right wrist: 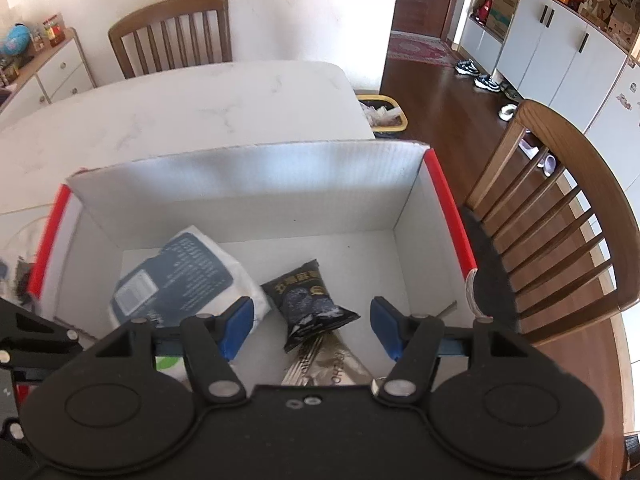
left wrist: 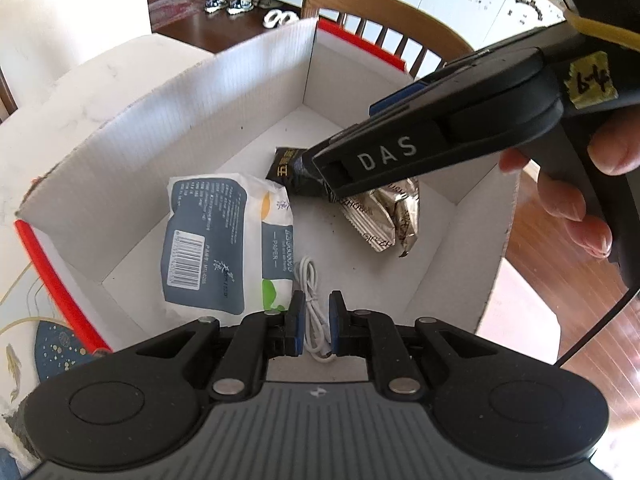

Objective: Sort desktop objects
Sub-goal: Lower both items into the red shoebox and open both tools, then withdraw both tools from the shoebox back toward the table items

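Observation:
A white cardboard box (left wrist: 256, 92) with red edges holds a blue-and-white tissue pack (left wrist: 208, 236), a black snack packet (left wrist: 290, 168), a silver foil packet (left wrist: 394, 216) and a coiled white cable (left wrist: 310, 280). My left gripper (left wrist: 317, 320) hovers over the box's near side, shut to a narrow slit. The cable on the box floor shows through that slit. My right gripper (right wrist: 312, 322) stands open above the black snack packet (right wrist: 312, 300), its pads (right wrist: 238, 320) clear of it. In the left wrist view the right gripper's finger (left wrist: 372, 164) reaches into the box over the snack packets.
The box rests on a white marble table (right wrist: 180, 104). Wooden chairs (right wrist: 560, 200) stand at the right and far side. A person's fingers (left wrist: 576, 200) hold the right gripper's handle. A patterned mat (left wrist: 24, 344) lies left of the box.

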The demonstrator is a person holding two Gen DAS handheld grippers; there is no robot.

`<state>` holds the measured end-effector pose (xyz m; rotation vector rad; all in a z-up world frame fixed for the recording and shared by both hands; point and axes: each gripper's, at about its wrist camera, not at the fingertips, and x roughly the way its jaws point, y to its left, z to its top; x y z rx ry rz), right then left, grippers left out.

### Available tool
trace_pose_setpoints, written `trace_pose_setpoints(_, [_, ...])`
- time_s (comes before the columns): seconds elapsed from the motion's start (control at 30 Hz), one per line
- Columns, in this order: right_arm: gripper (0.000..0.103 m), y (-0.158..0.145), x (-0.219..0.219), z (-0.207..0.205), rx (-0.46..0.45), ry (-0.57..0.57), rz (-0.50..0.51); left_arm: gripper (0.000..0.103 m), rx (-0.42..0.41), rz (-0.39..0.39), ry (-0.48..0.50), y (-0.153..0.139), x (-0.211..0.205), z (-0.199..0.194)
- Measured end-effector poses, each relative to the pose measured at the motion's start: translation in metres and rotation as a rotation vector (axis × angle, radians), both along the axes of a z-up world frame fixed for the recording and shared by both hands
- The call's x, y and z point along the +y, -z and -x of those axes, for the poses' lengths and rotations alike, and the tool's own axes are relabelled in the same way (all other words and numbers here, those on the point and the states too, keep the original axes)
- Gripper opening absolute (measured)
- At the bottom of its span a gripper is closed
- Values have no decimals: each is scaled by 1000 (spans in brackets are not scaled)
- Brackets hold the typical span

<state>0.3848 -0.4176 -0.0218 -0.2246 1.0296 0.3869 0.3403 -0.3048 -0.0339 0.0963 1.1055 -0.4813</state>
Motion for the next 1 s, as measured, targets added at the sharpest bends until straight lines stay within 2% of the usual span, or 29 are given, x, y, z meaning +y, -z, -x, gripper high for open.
trace_pose_setpoints(0.4, [72, -45, -7, 29, -56, -24, -59, 11, -81, 52, 1, -13, 3, 18])
trace_pose_setpoints(1.0, [81, -64, -13, 73, -114, 10, -100, 11, -156, 85, -4, -31, 22, 55])
